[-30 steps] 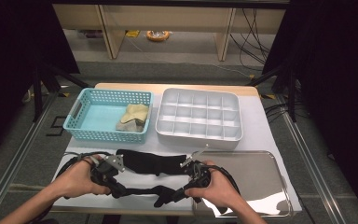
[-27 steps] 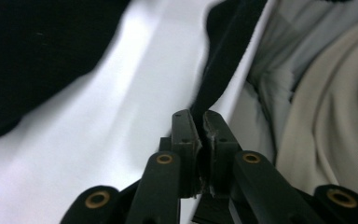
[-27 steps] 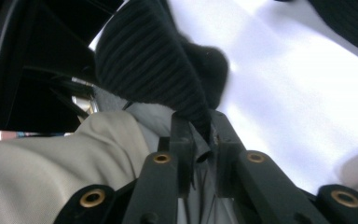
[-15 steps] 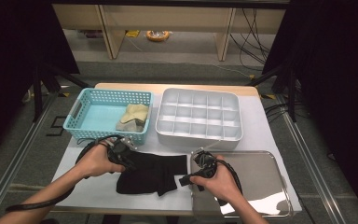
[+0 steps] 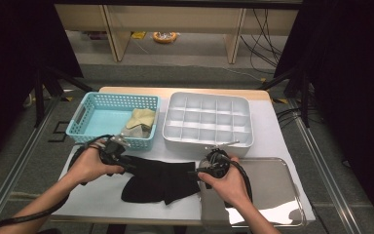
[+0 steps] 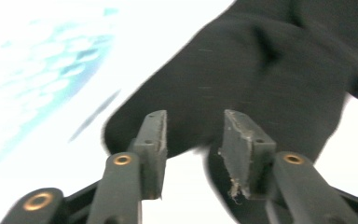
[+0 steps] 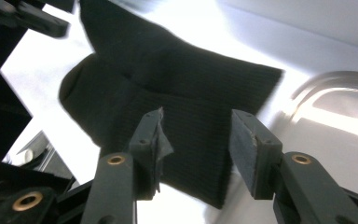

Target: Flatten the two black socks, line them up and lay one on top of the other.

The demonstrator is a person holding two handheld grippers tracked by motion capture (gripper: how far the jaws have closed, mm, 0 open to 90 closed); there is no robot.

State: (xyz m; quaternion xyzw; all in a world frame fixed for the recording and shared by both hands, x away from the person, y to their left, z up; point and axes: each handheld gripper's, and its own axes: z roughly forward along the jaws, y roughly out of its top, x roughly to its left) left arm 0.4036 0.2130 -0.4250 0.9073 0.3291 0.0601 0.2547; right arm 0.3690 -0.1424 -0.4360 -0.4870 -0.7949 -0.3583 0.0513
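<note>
Table [image 5: 282,146] runs across the middle of the high view, white mat on top. Upper right of it sits the grey divided tray [image 5: 207,119], its compartments bare. Upper left is the blue basket [image 5: 90,119] with a beige cloth [image 5: 139,122] bunched in its right end. Lower right lies a shiny metal tray [image 5: 272,190], nothing on it except where the cloth edge and the person's hand overlap it.

Black sock [image 5: 158,179] lies centre-bottom of the high view, flat on the mat and doubled over on itself, one end just reaching the metal tray's left rim. It looks folded, so that step reads as done; what is left, as I judge it, is lifting it and putting it away, probably into the divided tray or the basket. Cannot tell which.

Left gripper [image 5: 126,165] is at the sock's left end, lower left of the high view. Its jaws have just been opening and stand moderately apart in the left gripper view, sock [image 6: 261,88] beyond the pads, nothing pinched between them. Right gripper [image 5: 195,173] is at the sock's right end. Its jaws have also just been opening and stand wide in the right gripper view, hovering over the ribbed cuff [image 7: 200,121], pads not pressing on it.

So both have let go; the sock rests free on the mat.
</note>
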